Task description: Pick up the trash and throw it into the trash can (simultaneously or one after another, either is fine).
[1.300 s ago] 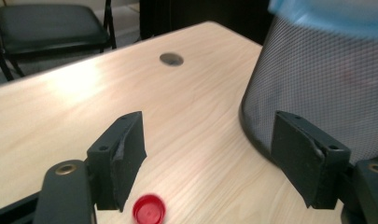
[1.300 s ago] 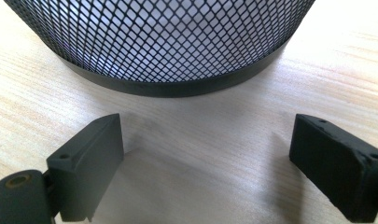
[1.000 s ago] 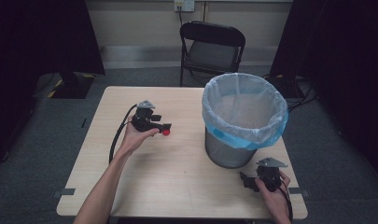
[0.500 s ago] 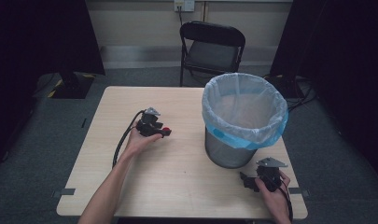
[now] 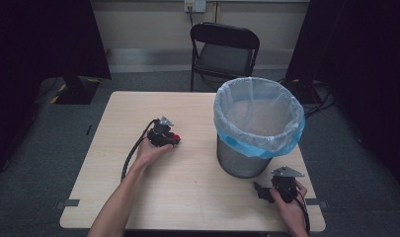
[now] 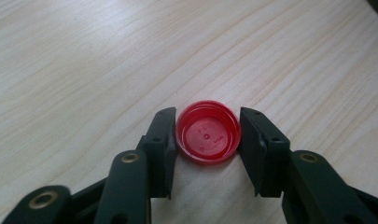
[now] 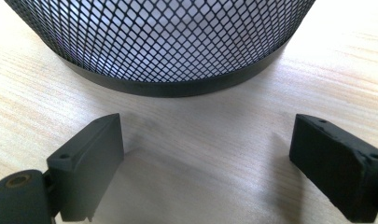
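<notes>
Left gripper [image 6: 207, 140] low on desk [image 5: 197, 197], left of bin [image 5: 259, 126]; jaws just closing, now pinching red cap [image 6: 208, 132] lying open side up on desk. Right gripper [image 7: 205, 163] near bin's base, on the person's side, jaws spread wide, nothing between them.

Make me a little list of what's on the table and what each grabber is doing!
table: light wood
cap: red, open side up, lying on the table
left gripper: jaws have just been closing, now shut on the cap from both sides
right gripper: open, nothing between the jaws, resting near the bin's base
bin: black mesh with a pale liner, standing on the table's right side
chair: black, folding, behind the table
</notes>
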Tool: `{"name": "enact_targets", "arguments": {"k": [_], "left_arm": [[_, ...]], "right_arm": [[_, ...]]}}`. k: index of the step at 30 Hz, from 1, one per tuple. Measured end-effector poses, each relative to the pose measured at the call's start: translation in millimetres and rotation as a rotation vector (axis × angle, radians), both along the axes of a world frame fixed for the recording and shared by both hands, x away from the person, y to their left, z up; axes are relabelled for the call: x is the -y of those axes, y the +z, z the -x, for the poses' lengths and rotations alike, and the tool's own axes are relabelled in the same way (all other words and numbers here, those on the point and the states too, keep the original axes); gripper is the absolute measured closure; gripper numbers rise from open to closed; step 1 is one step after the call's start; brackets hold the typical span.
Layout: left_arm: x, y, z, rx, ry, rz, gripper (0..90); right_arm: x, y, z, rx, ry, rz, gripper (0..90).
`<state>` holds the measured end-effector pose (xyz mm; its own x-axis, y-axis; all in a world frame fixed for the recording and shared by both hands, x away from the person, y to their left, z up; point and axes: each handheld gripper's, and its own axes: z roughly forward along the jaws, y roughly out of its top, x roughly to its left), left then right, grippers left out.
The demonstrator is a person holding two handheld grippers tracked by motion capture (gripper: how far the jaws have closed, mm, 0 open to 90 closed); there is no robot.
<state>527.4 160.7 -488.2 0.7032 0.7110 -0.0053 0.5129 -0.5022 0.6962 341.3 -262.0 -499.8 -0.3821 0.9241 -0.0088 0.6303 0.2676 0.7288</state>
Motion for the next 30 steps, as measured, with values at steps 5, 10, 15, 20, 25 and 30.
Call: {"name": "enact_targets", "arguments": {"k": [5, 10, 15, 20, 25, 30], "left_arm": [[0.9, 0.6, 1.6, -0.003, -0.006, -0.005, 58.8], [0.4, -0.5, 7.6, -0.010, 0.002, 0.028, 59.0], [-2.0, -0.5, 10.1, -0.026, 0.006, 0.043, 59.2], [-3.5, 3.1, 11.6, -0.045, 0.002, 0.103, 59.2], [-3.9, 11.8, 14.9, -0.034, -0.007, 0.146, 59.2], [-6.8, 23.4, 20.3, -0.017, -0.013, 0.204, 59.2]], "right_arm": [[0.1, -0.1, 0.0, 0.001, 0.001, 0.001, 9.2], [0.0, 0.0, 0.0, 0.000, 0.000, 0.000, 9.2], [0.1, -0.1, -0.1, 0.001, 0.001, 0.001, 9.2], [0.1, -0.1, -0.1, 0.001, 0.001, 0.001, 9.2], [0.1, -0.1, 0.0, 0.001, 0.001, 0.001, 9.2], [0.1, -0.1, -0.1, 0.001, 0.001, 0.001, 9.2]]}}
